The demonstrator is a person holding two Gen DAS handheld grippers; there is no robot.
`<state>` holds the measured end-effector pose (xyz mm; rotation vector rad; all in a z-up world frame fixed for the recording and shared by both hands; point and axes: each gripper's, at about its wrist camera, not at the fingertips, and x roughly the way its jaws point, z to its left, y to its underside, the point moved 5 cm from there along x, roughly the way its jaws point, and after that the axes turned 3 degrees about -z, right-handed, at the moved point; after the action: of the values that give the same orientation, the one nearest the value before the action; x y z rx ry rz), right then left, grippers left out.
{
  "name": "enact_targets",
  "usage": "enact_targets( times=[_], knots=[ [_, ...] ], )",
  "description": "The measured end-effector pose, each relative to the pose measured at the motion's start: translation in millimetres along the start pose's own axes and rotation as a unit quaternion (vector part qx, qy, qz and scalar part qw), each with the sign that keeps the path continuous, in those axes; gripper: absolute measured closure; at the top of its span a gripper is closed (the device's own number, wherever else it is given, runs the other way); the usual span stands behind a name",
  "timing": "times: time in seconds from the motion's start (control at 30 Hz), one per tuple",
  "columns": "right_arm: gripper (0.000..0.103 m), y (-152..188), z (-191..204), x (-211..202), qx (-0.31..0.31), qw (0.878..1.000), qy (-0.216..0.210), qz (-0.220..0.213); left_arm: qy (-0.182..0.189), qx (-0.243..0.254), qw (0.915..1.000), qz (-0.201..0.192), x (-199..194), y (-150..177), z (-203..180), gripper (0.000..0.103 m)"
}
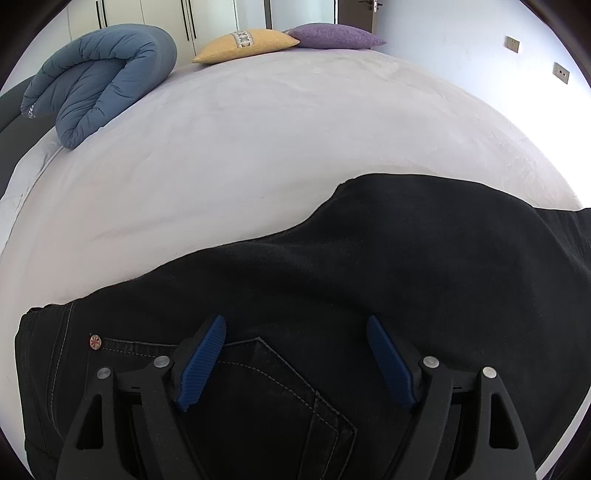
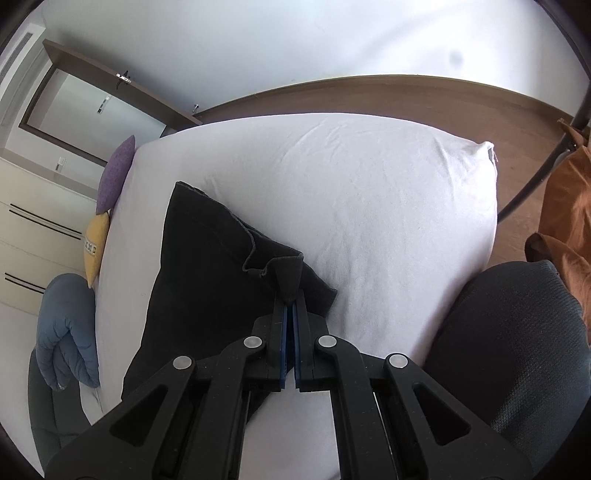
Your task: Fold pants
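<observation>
Black jeans (image 1: 369,258) lie across the near part of a white bed (image 1: 258,147), waist end at the left with a back pocket (image 1: 280,373) facing up. My left gripper (image 1: 296,321) hovers over the pocket area, open, its blue pads spread wide with only flat denim below them. In the right wrist view the jeans (image 2: 207,277) lie folded lengthwise, running away to the upper left. My right gripper (image 2: 290,306) is shut on a raised peak of the leg-end fabric (image 2: 288,277), lifted slightly off the sheet (image 2: 369,203).
A rolled blue duvet (image 1: 99,81), a yellow pillow (image 1: 247,44) and a purple pillow (image 1: 332,35) sit along the far side of the bed. In the right wrist view a dark grey fabric mass (image 2: 517,350) and a brown garment (image 2: 565,221) lie at the right, beyond the bed's edge.
</observation>
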<state>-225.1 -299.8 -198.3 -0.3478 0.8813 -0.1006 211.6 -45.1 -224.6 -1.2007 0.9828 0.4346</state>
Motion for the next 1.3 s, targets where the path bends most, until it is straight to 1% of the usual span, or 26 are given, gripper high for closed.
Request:
enact_targets(
  times=[0.17, 0.27, 0.3, 0.37, 0.43, 0.5, 0.53, 0.57, 0.6, 0.67, 0.73, 0.77, 0.8, 0.87, 0.9, 0.93, 0.97, 1.0, 1.03, 1.07, 1.1, 1.13, 1.2, 1.23, 1.27, 1.3],
  knots=[
    [0.102, -1.2, -6.2, -0.3, 0.040, 0.999, -0.021, 0.003, -0.003, -0.005, 1.0000, -0.002, 1.3, 1.3, 1.4, 0.018],
    [0.102, -0.9, -5.9, -1.9, 0.047, 0.999, -0.023, 0.004, -0.004, -0.005, 1.0000, -0.001, 0.7, 1.4, 1.5, 0.017],
    [0.098, -0.9, -7.7, -2.1, 0.055, 0.998, -0.023, 0.007, -0.004, -0.005, 1.0000, -0.001, -0.4, 2.1, -0.3, 0.017],
    [0.096, -2.3, -13.8, -2.6, 0.075, 0.997, -0.019, 0.010, -0.005, -0.007, 1.0000, 0.001, -4.2, 4.7, -3.0, 0.017],
    [0.075, -7.0, -20.5, -6.3, 0.078, 0.997, 0.006, 0.000, -0.010, -0.008, 0.9999, -0.002, -9.4, 4.1, -4.7, 0.017],
    [0.069, -18.1, -27.2, -19.5, 0.077, 0.996, 0.031, -0.035, -0.013, -0.006, 0.9998, -0.011, -21.3, 5.0, -9.1, 0.017],
    [0.069, -24.5, -26.5, -27.0, 0.073, 0.995, 0.037, -0.052, -0.010, -0.004, 0.9998, -0.020, -28.0, 5.1, -12.2, 0.017],
    [0.069, -29.5, -18.9, -31.4, 0.059, 0.996, 0.022, -0.060, -0.004, -0.004, 0.9996, -0.029, -35.7, 5.1, -16.9, 0.017],
    [0.069, -32.6, -7.3, -32.9, 0.035, 0.998, 0.005, -0.059, 0.002, -0.005, 0.9994, -0.034, -39.6, 3.9, -20.2, 0.017],
    [0.069, -29.4, 34.7, -23.3, -0.036, 0.998, -0.038, -0.031, 0.022, -0.010, 0.9990, -0.038, -46.2, 5.4, -32.2, 0.017],
    [0.071, -8.9, 87.2, -2.8, -0.104, 0.988, -0.108, 0.023, 0.054, -0.028, 0.9976, -0.034, -47.1, 8.0, -44.5, 0.017],
    [0.071, 7.6, 112.6, 11.2, -0.128, 0.979, -0.149, 0.060, 0.065, -0.033, 0.9970, -0.028, -45.4, 10.1, -49.6, 0.017],
    [0.075, 29.5, 137.9, 29.8, -0.146, 0.964, -0.194, 0.108, 0.069, -0.032, 0.9969, -0.020, -42.1, 12.2, -55.6, 0.017],
    [0.075, 67.5, 166.7, 65.9, -0.164, 0.944, -0.229, 0.175, 0.073, -0.027, 0.9970, 0.001, -31.2, 19.4, -63.5, 0.018],
    [0.075, 80.8, 171.6, 81.7, -0.166, 0.937, -0.233, 0.201, 0.069, -0.025, 0.9973, 0.006, -26.4, 23.8, -65.0, 0.018],
    [0.075, 92.2, 169.4, 101.0, -0.160, 0.938, -0.219, 0.217, 0.069, -0.023, 0.9974, 0.001, -26.0, 26.2, -65.4, 0.018],
    [0.076, 96.9, 161.0, 115.1, -0.152, 0.943, -0.196, 0.224, 0.071, -0.023, 0.9972, -0.001, -26.9, 27.0, -64.8, 0.018],
    [0.093, 97.1, 152.6, 123.4, -0.141, 0.944, -0.190, 0.228, 0.072, -0.025, 0.9971, 0.000, -27.9, 27.7, -64.0, 0.018],
    [0.103, 90.9, 140.0, 128.1, -0.130, 0.949, -0.187, 0.220, 0.074, -0.026, 0.9969, 0.000, -28.9, 28.3, -63.3, 0.019],
    [0.103, 84.2, 130.3, 128.8, -0.125, 0.953, -0.177, 0.211, 0.077, -0.025, 0.9967, 0.000, -29.4, 29.1, -62.5, 0.019],
    [0.103, 70.1, 117.2, 126.0, -0.109, 0.957, -0.183, 0.196, 0.080, -0.024, 0.9965, -0.001, -30.1, 30.2, -62.1, 0.019],
    [0.103, 52.1, 103.9, 120.8, -0.097, 0.964, -0.177, 0.174, 0.082, -0.024, 0.9964, -0.003, -31.0, 30.8, -61.4, 0.019],
    [0.103, 16.1, 78.6, 112.1, -0.081, 0.978, -0.147, 0.123, 0.084, -0.028, 0.9961, -0.008, -33.9, 32.1, -60.1, 0.020],
    [0.103, -2.4, 64.2, 107.7, -0.065, 0.984, -0.132, 0.097, 0.086, -0.031, 0.9958, -0.010, -36.1, 32.3, -59.2, 0.020],
    [0.103, -28.7, 42.4, 101.2, -0.029, 0.990, -0.121, 0.065, 0.088, -0.036, 0.9954, -0.013, -38.6, 32.2, -59.1, 0.020],
    [0.103, -42.3, 31.9, 97.4, -0.006, 0.991, -0.119, 0.054, 0.090, -0.043, 0.9949, -0.015, -42.8, 31.5, -58.0, 0.020]
  ],
)
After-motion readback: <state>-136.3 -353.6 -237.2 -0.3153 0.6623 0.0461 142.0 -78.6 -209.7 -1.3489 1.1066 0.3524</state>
